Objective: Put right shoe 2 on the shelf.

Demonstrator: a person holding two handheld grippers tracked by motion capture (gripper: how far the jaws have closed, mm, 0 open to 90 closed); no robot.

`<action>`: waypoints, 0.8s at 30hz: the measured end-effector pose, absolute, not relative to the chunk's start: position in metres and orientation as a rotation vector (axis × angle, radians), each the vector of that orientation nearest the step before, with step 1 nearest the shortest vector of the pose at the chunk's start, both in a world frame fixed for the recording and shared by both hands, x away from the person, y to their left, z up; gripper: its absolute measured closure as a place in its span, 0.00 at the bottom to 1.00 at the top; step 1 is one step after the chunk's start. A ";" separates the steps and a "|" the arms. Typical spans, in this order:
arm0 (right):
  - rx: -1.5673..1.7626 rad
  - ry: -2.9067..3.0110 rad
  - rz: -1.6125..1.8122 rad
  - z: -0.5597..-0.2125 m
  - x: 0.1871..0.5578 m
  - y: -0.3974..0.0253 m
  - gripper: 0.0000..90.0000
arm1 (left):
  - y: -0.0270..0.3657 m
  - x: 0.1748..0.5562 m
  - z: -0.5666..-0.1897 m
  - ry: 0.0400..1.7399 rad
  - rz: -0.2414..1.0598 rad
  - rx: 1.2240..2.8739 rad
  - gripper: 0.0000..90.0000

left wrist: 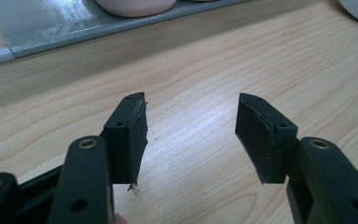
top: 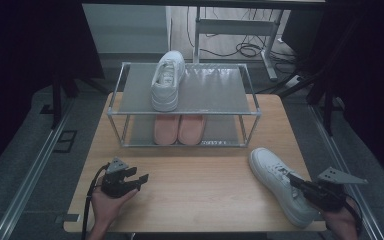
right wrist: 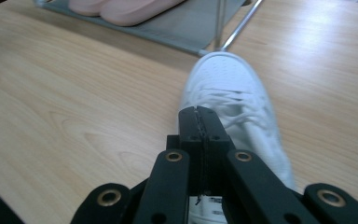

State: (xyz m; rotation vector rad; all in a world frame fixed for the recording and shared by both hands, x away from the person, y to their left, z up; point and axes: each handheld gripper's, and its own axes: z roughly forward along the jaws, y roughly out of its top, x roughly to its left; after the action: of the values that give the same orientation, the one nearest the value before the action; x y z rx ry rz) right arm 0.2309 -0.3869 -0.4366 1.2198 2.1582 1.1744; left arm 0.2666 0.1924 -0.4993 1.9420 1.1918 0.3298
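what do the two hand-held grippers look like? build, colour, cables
Both are black, two-jawed. The left hand-held gripper has flat ribbed pads, brass-ringed screw holes on its linkage arms, a grey three-cornered plate on top and a black trailing cable. The right hand-held gripper matches, its grey plate larger in view. No sleeves visible.

Shoe [top: 280,182] lies on table [top: 200,190] under right gripper [top: 296,182]; rack [top: 185,107] ahead-left of it, holding other shoe [top: 168,80] on top.

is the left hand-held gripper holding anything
No, the left hand-held gripper has its black jaws spread wide apart over the bare light wooden table.
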 end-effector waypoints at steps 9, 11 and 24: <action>1.279 2.135 1.114 -0.432 0.236 -0.406 0.98 | 0.191 0.267 -0.500 1.189 0.323 1.947 0.49; 1.299 2.132 1.092 -0.434 0.238 -0.410 0.97 | 0.191 0.267 -0.500 1.189 0.324 1.947 0.49; 1.366 2.172 1.065 -0.455 0.252 -0.420 0.62 | 0.189 0.267 -0.500 1.187 0.324 1.951 0.49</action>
State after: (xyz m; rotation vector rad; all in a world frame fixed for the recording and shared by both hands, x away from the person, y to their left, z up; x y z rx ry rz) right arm 0.2524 -0.4196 -0.4553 1.3657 2.1721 1.0654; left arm 0.2673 0.1894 -0.4999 1.9511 1.1875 0.3237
